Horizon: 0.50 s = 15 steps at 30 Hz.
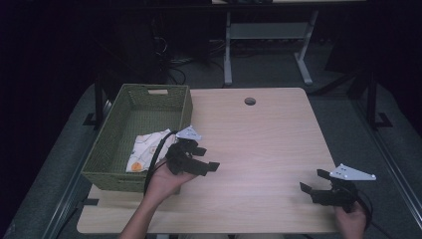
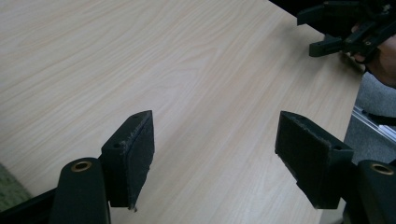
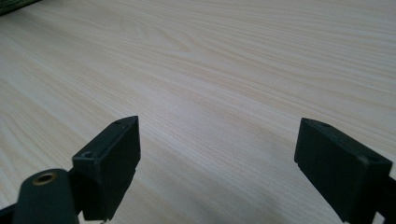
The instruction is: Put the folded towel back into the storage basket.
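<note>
Cloth (image 1: 146,151) lay in the near right corner of the basket (image 1: 109,149), left of centre in the high view; white with orange and yellow print, crumpled, one edge lapping toward the right wall. Judged as placed; nothing pinched it.

Left gripper (image 1: 208,158) sat just right of the basket's right wall, over bare table (image 1: 259,144), pointing toward frame right. In the left gripper view its pads (image 2: 133,158) stood spread wide with only wood grain between them. Right gripper (image 1: 313,181) hovered low at the lower right of the high view, well apart from the basket, also spread and empty; the right gripper view showed its pads (image 3: 112,161) over plain table.

Step in hand, as judged: clearing the left gripper away from the basket after the drop. To do it well, keep the jaws spread, draw the hand off toward frame right and slightly up, so its cable (image 1: 154,159), which looped over the basket's near corner close to the cloth, does not drag the cloth back out or nudge the wall.

Edges and room: basket overhung the table's left side; the near table edge lay close under both hands. Centre and upper right of the table were open. A round hole (image 1: 250,101) sat near the far edge, out of the way.
</note>
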{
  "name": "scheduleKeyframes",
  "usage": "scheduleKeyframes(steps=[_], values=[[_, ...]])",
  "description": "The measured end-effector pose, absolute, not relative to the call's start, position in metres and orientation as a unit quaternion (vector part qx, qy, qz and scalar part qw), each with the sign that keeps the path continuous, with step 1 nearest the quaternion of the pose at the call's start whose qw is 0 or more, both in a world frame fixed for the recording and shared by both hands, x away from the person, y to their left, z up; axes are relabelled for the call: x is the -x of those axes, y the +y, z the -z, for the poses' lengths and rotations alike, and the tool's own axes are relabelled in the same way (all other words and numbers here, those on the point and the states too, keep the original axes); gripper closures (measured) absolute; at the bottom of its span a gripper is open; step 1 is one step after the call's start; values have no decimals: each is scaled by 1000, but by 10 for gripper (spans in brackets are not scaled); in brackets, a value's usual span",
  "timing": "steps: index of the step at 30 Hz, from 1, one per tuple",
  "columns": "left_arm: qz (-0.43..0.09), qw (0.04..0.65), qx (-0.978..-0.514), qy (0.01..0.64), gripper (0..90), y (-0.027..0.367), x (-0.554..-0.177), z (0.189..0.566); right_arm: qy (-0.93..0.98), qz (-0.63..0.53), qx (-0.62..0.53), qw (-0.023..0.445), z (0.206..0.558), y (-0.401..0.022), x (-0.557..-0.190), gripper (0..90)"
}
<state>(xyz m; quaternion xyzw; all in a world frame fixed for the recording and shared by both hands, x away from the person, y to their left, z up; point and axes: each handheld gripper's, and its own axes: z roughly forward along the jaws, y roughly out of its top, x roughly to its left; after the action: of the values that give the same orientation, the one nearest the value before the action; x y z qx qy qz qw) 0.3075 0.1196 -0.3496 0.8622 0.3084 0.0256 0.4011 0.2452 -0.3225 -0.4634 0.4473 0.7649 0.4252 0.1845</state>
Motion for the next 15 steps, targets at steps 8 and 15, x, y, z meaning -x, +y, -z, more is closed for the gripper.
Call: scheduleKeyframes(steps=[8,15], values=[[-26,404,-864,300,289,107,-301,356,765,-425,-447,185,463,-321,-244,141],[-13,418,-856,302,289,104,-299,364,768,-423,-444,187,463,-321,-245,140]])
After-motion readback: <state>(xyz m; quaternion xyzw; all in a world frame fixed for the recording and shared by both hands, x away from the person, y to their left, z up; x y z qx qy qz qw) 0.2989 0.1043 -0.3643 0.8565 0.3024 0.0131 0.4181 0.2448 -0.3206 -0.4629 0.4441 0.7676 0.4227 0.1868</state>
